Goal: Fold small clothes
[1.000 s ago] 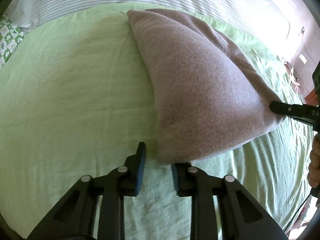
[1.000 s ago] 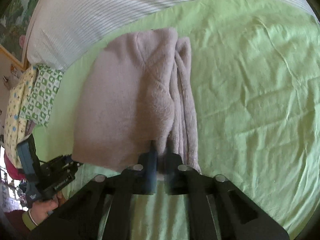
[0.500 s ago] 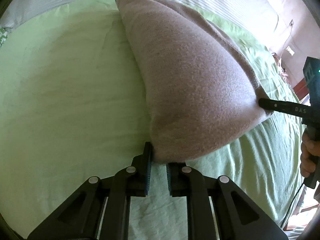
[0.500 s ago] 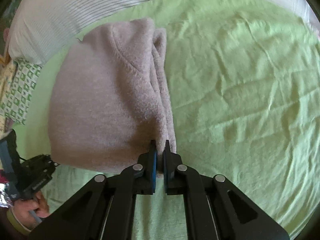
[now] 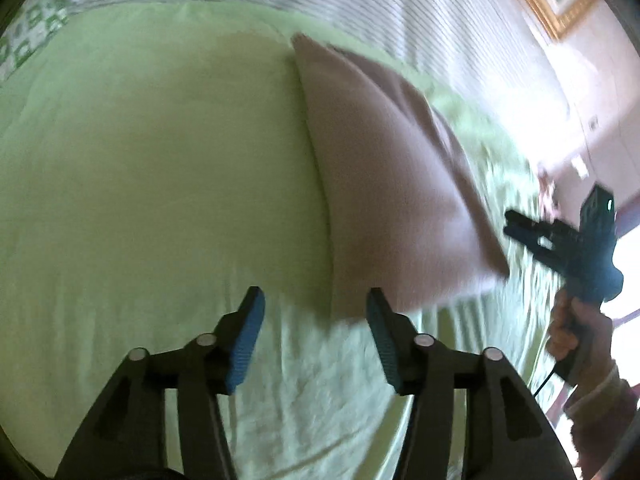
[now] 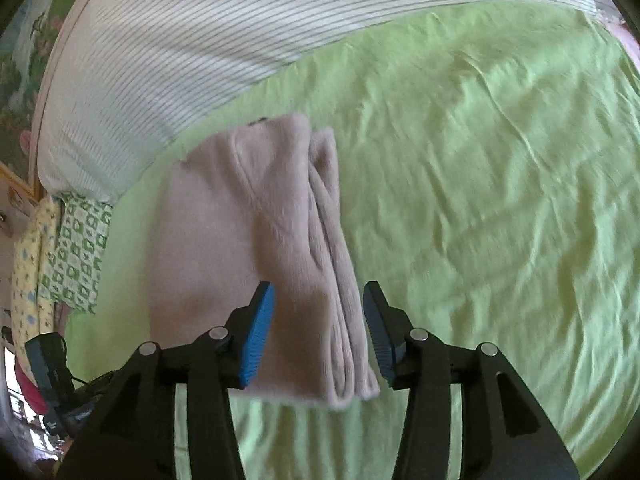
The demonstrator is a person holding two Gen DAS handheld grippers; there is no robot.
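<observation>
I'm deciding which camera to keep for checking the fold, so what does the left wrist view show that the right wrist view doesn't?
Only the left wrist view shows the whole right gripper, the hand holding it, and a gold picture frame. Only the right wrist view shows the stacked folded layers along the garment's right edge and the yellow patterned cloth. Both show the folded mauve fleece garment lying released on the green sheet, the striped bedding, and jaws opening, gripping nothing.

Green bedsheet (image 6: 480,200), striped pillow (image 6: 220,48) behind it, green-patterned cloth (image 6: 76,256) at edge
</observation>
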